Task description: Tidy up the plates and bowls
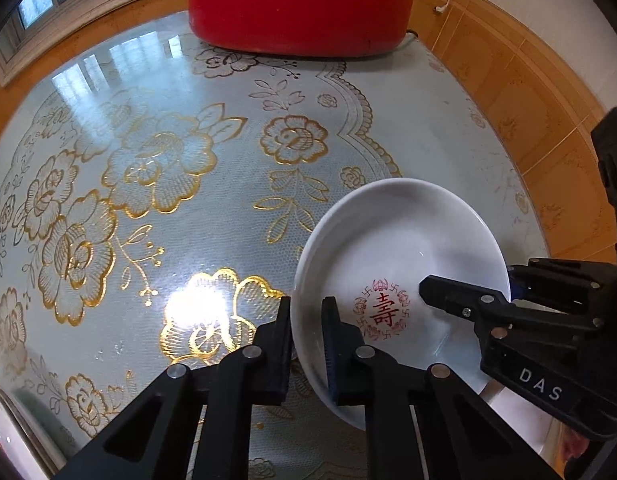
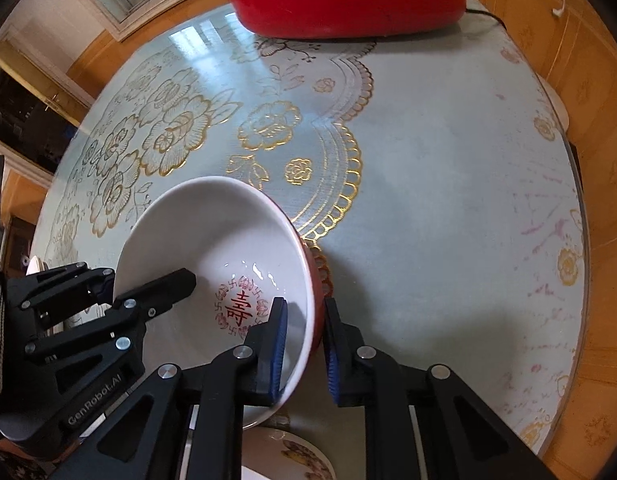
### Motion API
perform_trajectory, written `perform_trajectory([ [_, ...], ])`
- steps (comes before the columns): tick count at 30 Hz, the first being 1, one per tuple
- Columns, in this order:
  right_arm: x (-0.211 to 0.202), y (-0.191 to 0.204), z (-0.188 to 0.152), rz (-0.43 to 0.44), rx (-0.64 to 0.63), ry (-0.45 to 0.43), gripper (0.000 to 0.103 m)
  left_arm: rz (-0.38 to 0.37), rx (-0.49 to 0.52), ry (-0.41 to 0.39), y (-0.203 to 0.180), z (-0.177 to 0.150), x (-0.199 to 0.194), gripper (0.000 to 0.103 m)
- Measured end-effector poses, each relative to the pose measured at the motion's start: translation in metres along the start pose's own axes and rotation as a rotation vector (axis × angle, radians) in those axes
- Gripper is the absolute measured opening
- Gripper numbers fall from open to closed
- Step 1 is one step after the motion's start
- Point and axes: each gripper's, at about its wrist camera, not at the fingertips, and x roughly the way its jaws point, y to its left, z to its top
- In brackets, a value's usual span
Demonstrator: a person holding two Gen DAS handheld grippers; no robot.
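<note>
White porcelain bowl (image 2: 212, 248) (red outside, red character inside) gripped at opposite rims by left tongs (image 1: 306, 344) and right tongs (image 2: 304, 344), above floral bench (image 1: 148, 160).

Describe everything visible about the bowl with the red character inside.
The glossy white ceramic bowl with a red outer wall has a red character ringed by small red motifs at its bottom and holds nothing. It tilts above the floral glass-topped table. The left gripper clamps one rim, the right gripper the opposite rim, a finger inside and one outside each.
</note>
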Motion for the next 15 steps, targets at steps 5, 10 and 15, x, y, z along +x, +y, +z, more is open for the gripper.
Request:
perform_trajectory([
  [5, -0.006, 0.005, 0.004, 0.016, 0.011, -0.015, 0.014, -0.003, -0.039, -0.012, 0.009, -0.006, -0.010, 0.013],
  [10, -0.016, 0.013, 0.006, 0.050, 0.020, -0.028, 0.013, -0.016, -0.083, -0.057, 0.019, -0.013, -0.029, 0.013],
  [15, -0.025, 0.019, 0.007, 0.123, 0.069, -0.046, 0.013, -0.013, -0.101, -0.124, 0.030, -0.018, -0.055, 0.013],
])
